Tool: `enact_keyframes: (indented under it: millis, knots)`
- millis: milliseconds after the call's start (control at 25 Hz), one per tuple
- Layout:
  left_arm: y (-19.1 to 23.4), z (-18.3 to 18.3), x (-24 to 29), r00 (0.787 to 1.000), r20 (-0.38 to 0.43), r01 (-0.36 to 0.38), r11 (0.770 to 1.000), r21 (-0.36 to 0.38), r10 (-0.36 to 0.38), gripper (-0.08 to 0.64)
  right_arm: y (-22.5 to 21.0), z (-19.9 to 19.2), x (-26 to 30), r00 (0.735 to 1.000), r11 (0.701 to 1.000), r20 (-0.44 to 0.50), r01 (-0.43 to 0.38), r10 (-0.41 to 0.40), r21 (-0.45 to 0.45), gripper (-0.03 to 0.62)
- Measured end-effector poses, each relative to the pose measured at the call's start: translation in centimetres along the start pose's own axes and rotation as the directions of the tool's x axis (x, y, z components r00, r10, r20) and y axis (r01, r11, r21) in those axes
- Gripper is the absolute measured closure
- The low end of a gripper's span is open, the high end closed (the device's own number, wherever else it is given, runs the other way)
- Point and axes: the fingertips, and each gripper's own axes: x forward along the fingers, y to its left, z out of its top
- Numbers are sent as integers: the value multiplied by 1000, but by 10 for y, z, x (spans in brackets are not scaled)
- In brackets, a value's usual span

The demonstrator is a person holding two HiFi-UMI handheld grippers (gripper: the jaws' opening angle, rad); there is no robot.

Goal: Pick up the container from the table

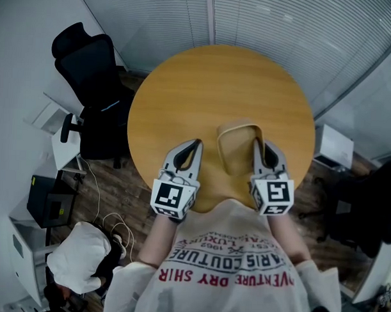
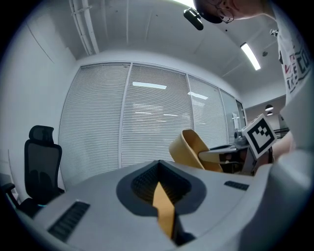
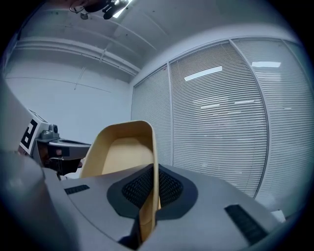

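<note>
Setting: one round wooden table point(image 1: 204, 82) in an office, closed window blinds point(image 1: 283, 27) behind it and one black office chair point(image 1: 89, 72) at its left, seen from the head view.

Container: one tan, open-topped container point(image 1: 237, 144) over the near right part of the table, between the two grippers and closer to the right one. It is tilted, with its open mouth turned toward the person. Its base is hidden, so whether it touches the tabletop cannot be told.

Grippers: two, one in each of the person's hands, both held over the table's near edge.

Right gripper: the right gripper point(image 1: 258, 145) has its jaws clamped on the container's right wall. In the right gripper view the thin tan wall point(image 3: 152, 196) runs straight through the closed jaws, with the hollow of the container rising to their left.

Left gripper: the left gripper point(image 1: 197, 144) grips nothing. Its jaws meet at the tips, and only a sliver of wood colour shows through the slit between them in the left gripper view. It stands just left of the container without touching it.

Marker cubes: two, one on each gripper, the left cube point(image 1: 171, 196) and the right cube point(image 1: 273, 194), both close to the person's chest.

Cross view: from the left gripper view the container point(image 2: 189, 147) leans at the right, with the chair point(image 2: 41, 157) at far left.
</note>
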Motion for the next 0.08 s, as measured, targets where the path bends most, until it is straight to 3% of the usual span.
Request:
enact_keyframes:
  millis: [80]
  knots:
    - [-1,-3,2,1000,-6,15,1000,26,-15,560,0,-1,2,1000,1000,-2,-9,9,-7,589]
